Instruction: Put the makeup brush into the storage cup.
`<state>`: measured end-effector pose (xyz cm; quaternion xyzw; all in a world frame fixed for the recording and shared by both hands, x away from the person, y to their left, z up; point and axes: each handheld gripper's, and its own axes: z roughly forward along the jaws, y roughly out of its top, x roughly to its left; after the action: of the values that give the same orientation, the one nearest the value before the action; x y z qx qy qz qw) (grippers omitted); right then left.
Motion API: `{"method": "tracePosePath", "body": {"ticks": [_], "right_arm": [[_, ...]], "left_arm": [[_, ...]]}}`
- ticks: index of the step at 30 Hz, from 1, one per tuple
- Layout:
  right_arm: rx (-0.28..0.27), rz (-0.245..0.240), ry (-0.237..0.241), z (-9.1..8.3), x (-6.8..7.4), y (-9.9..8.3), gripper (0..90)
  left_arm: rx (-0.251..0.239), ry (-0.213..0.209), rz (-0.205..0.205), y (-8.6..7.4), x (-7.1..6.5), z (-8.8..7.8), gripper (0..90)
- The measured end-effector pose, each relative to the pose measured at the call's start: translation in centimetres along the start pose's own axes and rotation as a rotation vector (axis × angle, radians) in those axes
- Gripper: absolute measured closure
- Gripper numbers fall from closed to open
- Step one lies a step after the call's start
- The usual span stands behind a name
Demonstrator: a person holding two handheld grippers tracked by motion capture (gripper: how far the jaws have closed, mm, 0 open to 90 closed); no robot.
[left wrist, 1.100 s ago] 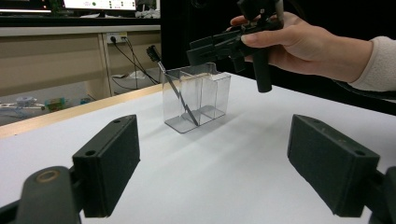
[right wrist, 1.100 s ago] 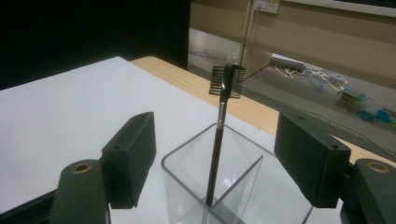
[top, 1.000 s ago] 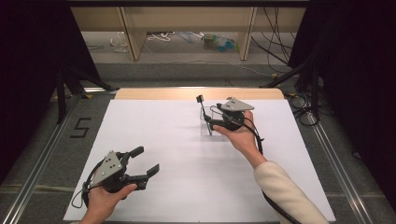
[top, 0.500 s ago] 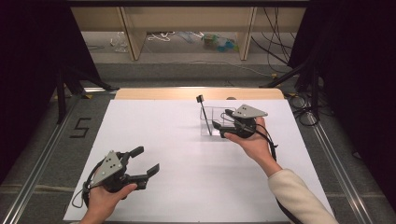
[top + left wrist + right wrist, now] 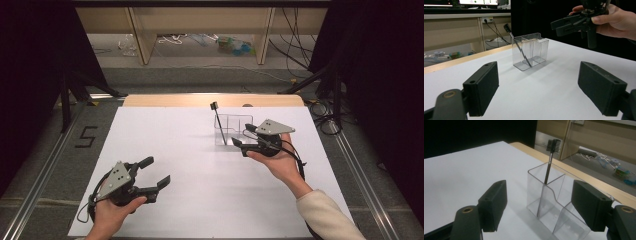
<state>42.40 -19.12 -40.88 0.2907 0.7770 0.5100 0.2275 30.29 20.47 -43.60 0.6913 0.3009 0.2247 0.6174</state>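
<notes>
A clear plastic organizer (image 5: 235, 125) with several compartments stands on the white table, right of the middle. A thin black brush (image 5: 218, 120) leans in its left compartment, head up. My right gripper (image 5: 242, 135) hovers just to the organizer's near right, open, with nothing between its fingers. In the right gripper view the organizer (image 5: 554, 202) and brush (image 5: 549, 165) sit close ahead of the open right gripper (image 5: 539, 207). My left gripper (image 5: 157, 170) rests open and empty near the front left. The left gripper view shows the left gripper (image 5: 540, 87), the organizer (image 5: 531, 53) and the right gripper (image 5: 559, 26) farther off.
A white sheet (image 5: 175, 145) covers the table, with a wooden edge (image 5: 165, 100) at the far side. Metal rails (image 5: 45, 165) run along both sides. Shelves and loose cables (image 5: 175, 40) lie on the floor beyond.
My right gripper has drawn back to the right and slightly nearer, away from the brush and organizer. The brush stays leaning in the organizer. The left gripper has not moved.
</notes>
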Motion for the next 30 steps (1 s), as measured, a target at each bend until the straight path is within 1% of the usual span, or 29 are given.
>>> {"method": "tracePosePath", "body": {"ticks": [2, 4, 6, 7, 8, 11, 12, 13, 17, 19, 20, 21, 22, 23, 24, 26, 28, 30], "right_arm": [[-0.006, 0.006, 0.01, -0.2, 0.1, -0.1, 29.8], [-0.001, -0.007, 0.003, -0.5, 0.2, -0.3, 29.7], [0.0, -0.005, 0.007, -0.8, 0.3, -0.4, 29.7], [-0.003, -0.018, 0.003, -1.0, 0.3, -0.5, 29.6], [-0.001, -0.008, 0.007, -1.2, 0.4, -0.6, 29.7], [0.005, -0.008, 0.014, -1.9, 0.6, -1.0, 29.6], [-0.001, -0.013, 0.011, -2.2, 0.6, -1.1, 29.7], [-0.009, -0.017, 0.021, -2.3, 0.6, -1.3, 29.6], [-0.004, -0.02, 0.022, -3.5, 0.8, -1.9, 29.6], [0.001, -0.01, 0.034, -3.9, 0.9, -2.1, 29.6], [-0.002, -0.017, 0.031, -4.2, 0.9, -2.2, 29.6], [-0.016, -0.019, 0.033, -4.4, 0.9, -2.3, 29.5], [-0.003, -0.009, 0.045, -4.8, 1.0, -2.5, 29.4], [-0.01, -0.016, 0.05, -5.0, 1.0, -2.6, 29.4], [-0.024, -0.022, 0.042, -5.2, 1.1, -2.7, 29.4], [-0.019, -0.017, 0.056, -6.0, 1.3, -3.0, 29.4], [-0.034, -0.02, 0.053, -6.4, 1.4, -3.2, 29.6], [-0.018, -0.01, 0.069, -7.0, 1.7, -3.5, 29.5]], "left_arm": [[0.0, 0.0, 0.0, 0.0, 0.0, 0.0, 16.9], [0.0, 0.0, 0.001, 0.0, 0.0, 0.0, 16.9], [-0.002, 0.0, 0.001, 0.0, 0.0, 0.0, 16.9], [0.0, 0.001, 0.002, 0.0, 0.0, 0.0, 16.9], [-0.001, 0.001, -0.002, 0.0, 0.0, 0.0, 16.9], [0.002, 0.003, 0.0, 0.0, 0.0, 0.0, 16.9], [0.002, 0.005, 0.001, 0.0, 0.1, 0.0, 17.0], [0.003, 0.006, 0.003, 0.0, 0.1, 0.0, 17.0], [0.004, 0.008, 0.007, 0.0, 0.1, 0.0, 17.0], [0.003, 0.011, 0.005, 0.0, 0.2, 0.0, 17.0], [0.002, 0.012, 0.006, 0.0, 0.2, 0.0, 17.0], [0.002, 0.014, 0.007, 0.0, 0.2, 0.0, 17.0], [0.001, 0.015, 0.008, 0.0, 0.3, -0.1, 17.0], [0.001, 0.015, 0.011, 0.0, 0.3, -0.1, 17.0], [0.0, 0.016, 0.013, 0.0, 0.3, -0.1, 17.0], [-0.001, 0.016, 0.013, 0.0, 0.3, -0.1, 17.0], [-0.002, 0.016, 0.013, 0.0, 0.3, 0.0, 17.0], [-0.003, 0.016, 0.015, 0.0, 0.3, 0.0, 17.0]]}}
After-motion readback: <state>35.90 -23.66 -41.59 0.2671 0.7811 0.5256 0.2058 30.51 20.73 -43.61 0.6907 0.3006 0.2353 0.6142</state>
